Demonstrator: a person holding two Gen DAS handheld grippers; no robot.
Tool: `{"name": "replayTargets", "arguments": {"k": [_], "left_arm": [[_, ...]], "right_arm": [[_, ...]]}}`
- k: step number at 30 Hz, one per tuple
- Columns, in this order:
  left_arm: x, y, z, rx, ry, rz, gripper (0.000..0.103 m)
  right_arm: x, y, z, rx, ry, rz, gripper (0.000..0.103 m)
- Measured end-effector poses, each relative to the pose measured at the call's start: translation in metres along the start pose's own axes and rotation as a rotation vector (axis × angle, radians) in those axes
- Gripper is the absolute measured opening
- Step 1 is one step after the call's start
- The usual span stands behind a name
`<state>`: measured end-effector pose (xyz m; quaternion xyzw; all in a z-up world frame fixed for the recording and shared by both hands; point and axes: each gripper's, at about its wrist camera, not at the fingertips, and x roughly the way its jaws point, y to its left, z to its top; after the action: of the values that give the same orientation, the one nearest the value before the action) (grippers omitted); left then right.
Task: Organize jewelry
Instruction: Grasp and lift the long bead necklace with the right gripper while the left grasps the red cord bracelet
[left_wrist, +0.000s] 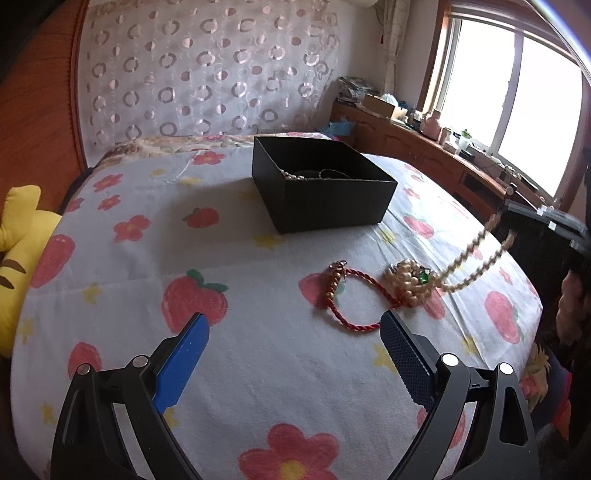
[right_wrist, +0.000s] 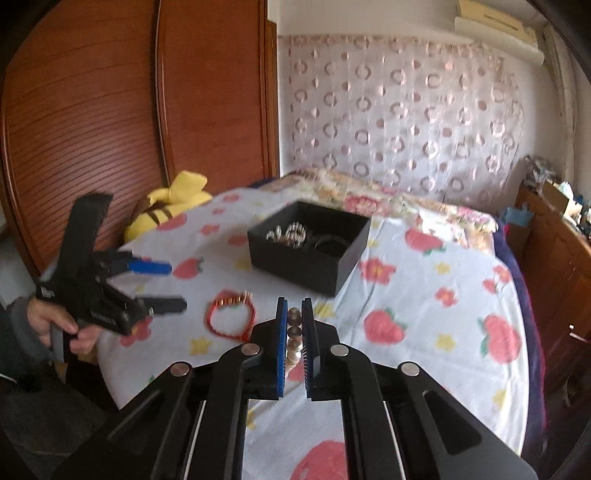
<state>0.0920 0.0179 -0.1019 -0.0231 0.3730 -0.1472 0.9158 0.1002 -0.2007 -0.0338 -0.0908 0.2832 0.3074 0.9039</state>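
Observation:
A black open box (left_wrist: 325, 184) sits on the flowered bedsheet and holds pearls and dark bangles (right_wrist: 291, 234). A red cord bracelet (left_wrist: 351, 295) with gold beads lies on the sheet in front of it. My left gripper (left_wrist: 293, 325) is open and empty, just short of the red bracelet. My right gripper (right_wrist: 294, 306) is shut on a pearl necklace (right_wrist: 294, 332). In the left wrist view the necklace (left_wrist: 469, 262) hangs from the right gripper, and its bunched end (left_wrist: 406, 282) rests on the sheet beside the red bracelet.
A yellow plush toy (right_wrist: 173, 206) lies at the bed's left edge by the wooden wardrobe (right_wrist: 110, 110). A wooden cabinet (left_wrist: 424, 144) with clutter runs under the window on the right. A patterned curtain (left_wrist: 207, 70) hangs behind the bed.

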Motion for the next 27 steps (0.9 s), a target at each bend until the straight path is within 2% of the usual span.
{"name": "replayTargets", "arguments": {"k": [15, 20, 22, 24, 27], "left_arm": [[0.002, -0.006, 0.003, 0.013, 0.000, -0.002, 0.090], [0.003, -0.009, 0.006, 0.016, 0.001, -0.031, 0.090], [0.005, -0.011, 0.008, 0.023, 0.006, -0.035, 0.088], [0.008, -0.013, 0.009, 0.031, 0.017, -0.034, 0.081], [0.011, -0.016, 0.010, 0.036, 0.030, -0.033, 0.076]], "right_arm": [[-0.042, 0.004, 0.046, -0.050, -0.169, -0.055, 0.008], [-0.055, 0.004, 0.055, -0.059, -0.208, -0.086, 0.009], [-0.061, 0.003, 0.061, -0.065, -0.226, -0.096, 0.009], [-0.069, 0.002, 0.067, -0.068, -0.248, -0.101, 0.008], [-0.079, 0.002, 0.074, -0.079, -0.273, -0.108, 0.009]]}}
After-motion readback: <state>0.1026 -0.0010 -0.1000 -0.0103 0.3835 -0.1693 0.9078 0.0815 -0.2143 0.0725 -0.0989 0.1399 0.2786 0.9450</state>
